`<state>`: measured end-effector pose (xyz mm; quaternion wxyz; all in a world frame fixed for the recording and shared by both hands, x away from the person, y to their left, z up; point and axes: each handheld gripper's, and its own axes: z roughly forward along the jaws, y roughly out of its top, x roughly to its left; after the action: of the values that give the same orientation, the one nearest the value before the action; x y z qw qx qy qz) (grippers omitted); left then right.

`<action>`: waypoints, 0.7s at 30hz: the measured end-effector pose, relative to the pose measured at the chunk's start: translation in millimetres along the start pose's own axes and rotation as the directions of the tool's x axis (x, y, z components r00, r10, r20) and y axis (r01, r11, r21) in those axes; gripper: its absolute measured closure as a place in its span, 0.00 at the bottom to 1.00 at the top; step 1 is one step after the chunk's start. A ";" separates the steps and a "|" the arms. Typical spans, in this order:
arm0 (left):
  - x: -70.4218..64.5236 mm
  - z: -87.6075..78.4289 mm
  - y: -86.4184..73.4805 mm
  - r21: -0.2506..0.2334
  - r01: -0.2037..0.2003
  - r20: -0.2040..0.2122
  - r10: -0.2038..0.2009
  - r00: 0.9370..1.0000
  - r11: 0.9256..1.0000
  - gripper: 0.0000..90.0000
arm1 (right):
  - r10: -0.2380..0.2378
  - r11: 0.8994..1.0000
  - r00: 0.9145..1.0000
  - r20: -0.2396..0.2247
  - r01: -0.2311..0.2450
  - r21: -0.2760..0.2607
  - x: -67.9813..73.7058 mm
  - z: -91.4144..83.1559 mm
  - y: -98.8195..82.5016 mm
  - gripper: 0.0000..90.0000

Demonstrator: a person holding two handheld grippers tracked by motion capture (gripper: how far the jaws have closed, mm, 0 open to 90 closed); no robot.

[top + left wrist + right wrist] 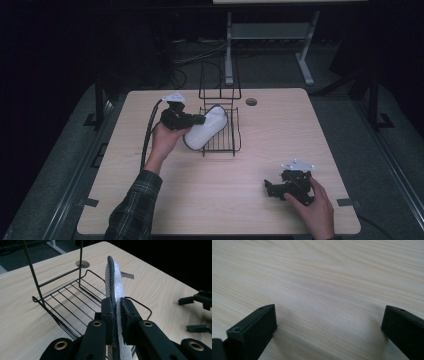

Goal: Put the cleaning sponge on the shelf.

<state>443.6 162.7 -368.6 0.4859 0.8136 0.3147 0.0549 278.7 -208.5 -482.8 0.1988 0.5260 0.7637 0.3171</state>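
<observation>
1. I am clamping the left gripper (199,119) on the dark-bound edge of a white mitt (206,128), near the table's (150,210) far edge, left of its middle.
2. The mitt is lying tilted across the near left corner of the wire rack (231,136). Its open cuff hangs over the table toward me, and its rounded tip points toward the far edge, over the rack floor.
3. Its long axis is running from near left to far right, and in the left gripper view it stands on edge between the jaws.
4. I judge the risk is the soft cloth slipping from this thin edge grip, or the cuff snagging the rack's front wire and dragging the rack.
5. The right gripper (272,189) is resting near the table's near right corner, jaws spread wide and empty.
</observation>
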 end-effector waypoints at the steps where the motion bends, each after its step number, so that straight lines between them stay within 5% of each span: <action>1: 1.4 3.1 1.0 0.003 0.001 0.000 -0.001 1.000 1.000 0.90 | 0.000 1.000 1.000 0.000 0.000 0.000 0.0 0.0 0.0 0.00; 14: 12.9 36.8 3.7 0.003 0.042 0.015 -0.043 0.999 0.999 0.90 | 0.000 1.000 1.000 -0.001 0.000 0.000 0.1 0.0 0.0 0.00; 21: 18.0 46.3 3.2 0.016 0.023 -0.017 -0.023 1.000 1.000 0.88 | -0.003 1.000 1.000 -0.002 0.003 0.000 0.1 0.0 0.0 0.00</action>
<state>477.7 136.8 -394.0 0.4770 0.8135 0.3284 0.0536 278.7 -208.5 -482.9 0.1983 0.5246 0.7647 0.3174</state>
